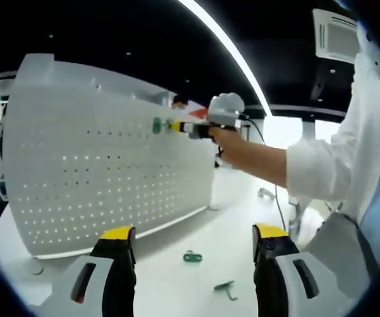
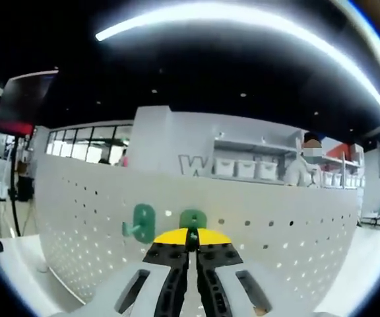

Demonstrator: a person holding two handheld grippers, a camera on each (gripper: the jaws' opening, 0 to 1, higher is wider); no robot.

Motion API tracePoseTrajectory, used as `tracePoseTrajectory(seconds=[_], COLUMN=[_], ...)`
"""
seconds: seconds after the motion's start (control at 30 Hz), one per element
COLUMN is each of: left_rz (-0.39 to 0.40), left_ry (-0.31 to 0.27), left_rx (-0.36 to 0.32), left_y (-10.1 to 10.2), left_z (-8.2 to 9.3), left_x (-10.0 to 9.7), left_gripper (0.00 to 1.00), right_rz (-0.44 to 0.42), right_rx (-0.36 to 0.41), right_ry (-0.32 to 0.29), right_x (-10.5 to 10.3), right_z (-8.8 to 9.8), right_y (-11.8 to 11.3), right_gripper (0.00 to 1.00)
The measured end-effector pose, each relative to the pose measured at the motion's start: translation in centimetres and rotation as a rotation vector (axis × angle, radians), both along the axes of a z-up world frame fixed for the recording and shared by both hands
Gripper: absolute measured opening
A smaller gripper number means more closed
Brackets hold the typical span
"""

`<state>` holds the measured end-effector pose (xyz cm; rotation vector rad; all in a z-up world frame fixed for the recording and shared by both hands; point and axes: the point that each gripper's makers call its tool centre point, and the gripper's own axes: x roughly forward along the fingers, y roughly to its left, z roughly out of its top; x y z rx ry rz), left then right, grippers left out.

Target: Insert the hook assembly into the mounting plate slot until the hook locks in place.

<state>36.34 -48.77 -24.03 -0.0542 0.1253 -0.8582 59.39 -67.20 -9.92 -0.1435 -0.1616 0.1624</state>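
A white pegboard [image 1: 104,172] stands upright on a white table as the mounting plate. In the right gripper view, my right gripper [image 2: 191,232] is shut on a green hook [image 2: 192,218], whose plate is pressed flat against the pegboard [image 2: 276,218]. Just left of it, a second green hook [image 2: 142,224] is seated in the board, its prong pointing outward. In the left gripper view, the right gripper [image 1: 175,125] is held by a person's hand against the board's upper right, with a green hook [image 1: 157,124] at its tips. My left gripper [image 1: 194,231] hangs open and holds nothing, low over the table.
Two spare green hooks [image 1: 192,256] [image 1: 226,288] lie on the white table [image 1: 229,218] in front of the board. The person's sleeve and body [image 1: 348,165] take up the right side. Shelves with white bins [image 2: 243,168] stand behind the board.
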Motion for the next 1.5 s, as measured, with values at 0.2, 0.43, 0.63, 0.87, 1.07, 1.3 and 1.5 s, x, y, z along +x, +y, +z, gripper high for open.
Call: tracePoseTrajectory(seconds=[0.2,0.43,0.63,0.87,1.07,1.3,1.5], left_rz=[0.001,0.003,0.002,0.002,-0.002,-0.010,-0.016], left_ry=[0.000,0.000,-0.001,-0.002,-0.003,0.000,0.000], left_rx=[-0.003,-0.005,-0.007,-0.005,0.000,0.009,0.017], left_y=[0.1,0.2,0.2,0.2,0.1,-0.1,-0.3], left_z=[0.0,0.0,0.1,0.0,0.0,-0.2,-0.3], left_x=[0.0,0.1,0.1,0.1,0.0,0.0,-0.2], left_gripper=[0.73,0.73,0.73,0.73,0.73,0.73,0.72], right_rz=[-0.035,-0.039,-0.025,-0.019,-0.016,0.005,0.035], right_rx=[-0.067,-0.070,-0.057,-0.047,-0.044,-0.045,-0.049], right_ry=[0.000,0.004,0.017,0.032,0.033,0.047,0.052], right_x=[-0.1,-0.1,-0.1,-0.3,-1.0,-2.0,-3.2], right_z=[-0.2,-0.2,-0.5,-0.9,-0.8,-1.2,-1.2], right_y=[0.3,0.2,0.3,0.2,-0.3,-0.5,-0.5], right_gripper=[0.01,0.01,0.03,0.11,0.16,0.16,0.17])
